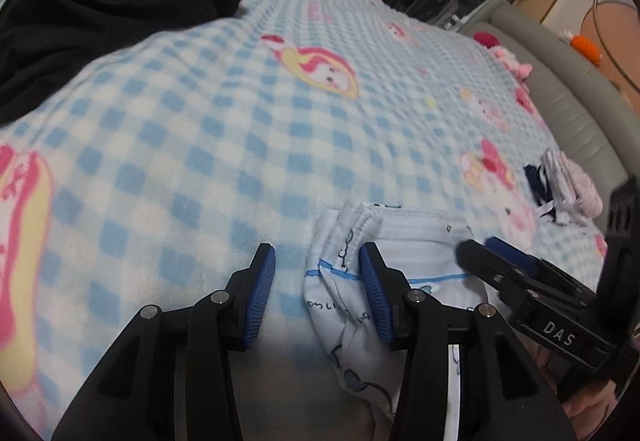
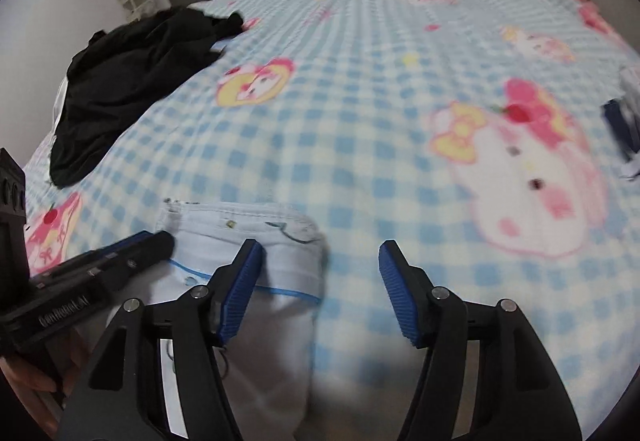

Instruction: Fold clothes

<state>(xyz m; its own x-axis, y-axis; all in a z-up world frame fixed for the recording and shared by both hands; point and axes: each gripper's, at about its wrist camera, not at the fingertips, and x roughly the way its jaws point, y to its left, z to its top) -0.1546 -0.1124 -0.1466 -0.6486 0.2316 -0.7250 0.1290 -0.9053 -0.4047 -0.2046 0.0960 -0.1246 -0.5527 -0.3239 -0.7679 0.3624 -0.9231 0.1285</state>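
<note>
A white garment (image 1: 416, 241) with blue line drawings lies folded on the checked blanket, just in front of both grippers. My left gripper (image 1: 317, 250) is open. The garment's left edge lies between its jaws, beside the right pad (image 1: 374, 281) and well apart from the left pad. In the right wrist view the same garment (image 2: 248, 225) sits low and left. My right gripper (image 2: 320, 246) is open over the garment's right edge, with its left finger (image 2: 240, 281) above the cloth. Each gripper shows in the other's view: the right gripper (image 1: 480, 246) and the left gripper (image 2: 154, 243).
A blue-and-white checked blanket (image 1: 192, 129) with pink cartoon prints covers the bed. A crumpled black garment (image 1: 100, 1) (image 2: 132, 81) lies far left. A small pile of navy, white and pink clothes (image 1: 560, 189) sits at the right by the grey headboard (image 1: 568, 93).
</note>
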